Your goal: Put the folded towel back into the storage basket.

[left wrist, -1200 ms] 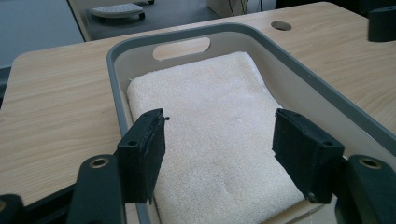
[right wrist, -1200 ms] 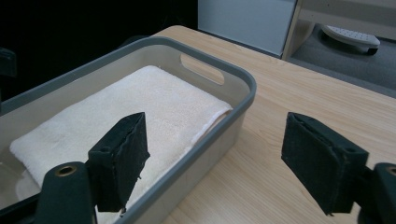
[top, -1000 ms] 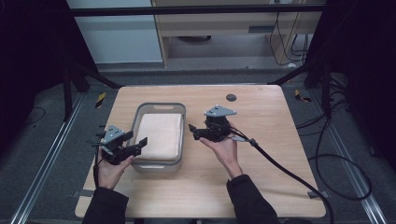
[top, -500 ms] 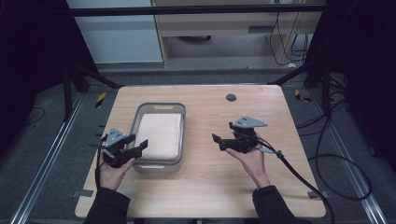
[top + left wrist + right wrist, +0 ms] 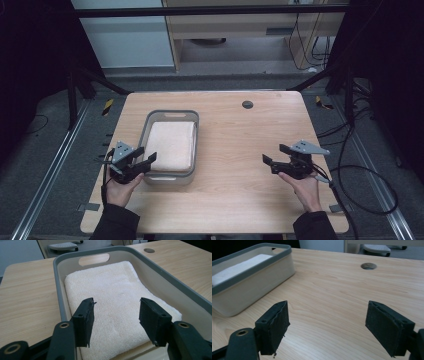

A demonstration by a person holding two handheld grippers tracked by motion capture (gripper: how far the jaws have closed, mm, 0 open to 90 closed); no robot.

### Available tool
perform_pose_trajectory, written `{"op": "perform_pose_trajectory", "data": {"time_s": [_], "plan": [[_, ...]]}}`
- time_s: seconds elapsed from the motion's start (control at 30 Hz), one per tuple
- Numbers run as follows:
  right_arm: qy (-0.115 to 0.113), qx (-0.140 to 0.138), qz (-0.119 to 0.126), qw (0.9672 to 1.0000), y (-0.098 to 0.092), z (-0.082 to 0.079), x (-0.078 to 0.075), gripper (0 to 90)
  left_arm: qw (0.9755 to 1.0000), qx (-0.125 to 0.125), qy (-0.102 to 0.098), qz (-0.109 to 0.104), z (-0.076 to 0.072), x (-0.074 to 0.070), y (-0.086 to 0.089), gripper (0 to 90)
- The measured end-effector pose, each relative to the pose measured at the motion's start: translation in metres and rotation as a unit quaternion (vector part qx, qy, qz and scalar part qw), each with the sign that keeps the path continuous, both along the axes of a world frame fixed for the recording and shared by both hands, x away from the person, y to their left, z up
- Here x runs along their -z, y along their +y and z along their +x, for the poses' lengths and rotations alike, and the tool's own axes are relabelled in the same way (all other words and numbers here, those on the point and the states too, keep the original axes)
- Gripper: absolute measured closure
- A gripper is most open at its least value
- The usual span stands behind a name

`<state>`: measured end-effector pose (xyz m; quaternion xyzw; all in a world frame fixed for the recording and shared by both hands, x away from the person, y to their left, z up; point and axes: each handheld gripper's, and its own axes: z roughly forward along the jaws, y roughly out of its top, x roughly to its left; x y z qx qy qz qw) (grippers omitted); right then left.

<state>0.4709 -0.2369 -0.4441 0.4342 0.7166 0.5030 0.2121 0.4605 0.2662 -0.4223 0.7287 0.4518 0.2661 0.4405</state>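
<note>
Wood desk (image 5: 240,145), light grain, round cable hole (image 5: 247,104) far ahead of both claws. Grey-rimmed plastic bin (image 5: 150,125) with a cut-out handle at its far end, directly ahead of left claw (image 5: 145,162), well off to the side of right claw (image 5: 273,155). Folded cream towel (image 5: 171,145) flat inside bin, covering most of its floor; in left gripper view, towel (image 5: 110,297) beyond and below the pads, near edge of bin wall just under the jaw tips.

Left claw: spread wide, nothing between pads, held over near rim of bin, aimed along towel. No contact with towel visible. Right claw (image 5: 337,330): spread wide too, empty, low over bare desk, bin (image 5: 252,272) ahead and to one side, well apart.

Step, as a judgement: towel apparently placed in bin, both claws let go and clear; looks like end of placing or a rest pose. Could equally be start of a pick-up, cannot tell from jaw pose alone.

Next move, if towel to be lifted: left claw forward and down onto near towel edge, pinch a fold without catching bin rim; right claw a long way across to steady bin or take other edge.
</note>
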Motion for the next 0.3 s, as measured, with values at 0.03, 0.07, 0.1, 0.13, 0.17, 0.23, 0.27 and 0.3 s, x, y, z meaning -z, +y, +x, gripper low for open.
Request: {"op": "perform_pose_trajectory", "data": {"time_s": [0.03,0.07,0.1,0.13,0.17,0.23,0.27,0.3], "plan": [[0.0,0.0,0.0,1.0,0.0,0.0,0.0,19.0,1.0,-0.001,0.0,0.0,-0.001,0.001,0.0,45.1],[-0.002,0.002,0.0,1.0,-0.004,-0.001,0.002,18.9,1.0,-0.001,0.0,0.001,-0.002,0.001,0.001,45.1],[-0.002,0.008,0.0,1.0,-0.01,-0.003,0.004,18.8,1.0,-0.002,0.0,0.001,-0.003,0.002,0.002,45.0],[-0.003,0.012,-0.002,0.9999,-0.014,-0.003,0.006,18.6,1.0,-0.003,0.0,0.002,-0.005,0.003,0.003,44.9],[0.001,0.019,-0.005,0.9998,-0.019,-0.005,0.009,18.3,1.0,-0.003,0.001,0.0,-0.006,0.003,0.004,44.7],[0.005,0.031,-0.015,0.9994,-0.027,-0.006,0.015,17.9,1.0,-0.005,0.0,0.0,-0.008,0.004,0.006,44.1],[0.01,0.036,-0.017,0.9992,-0.03,-0.007,0.017,17.6,1.0,-0.006,-0.002,-0.001,-0.01,0.004,0.008,44.0],[0.015,0.043,-0.022,0.9987,-0.034,-0.008,0.021,17.6,1.0,-0.007,-0.003,-0.001,-0.011,0.004,0.01,43.7]]}}
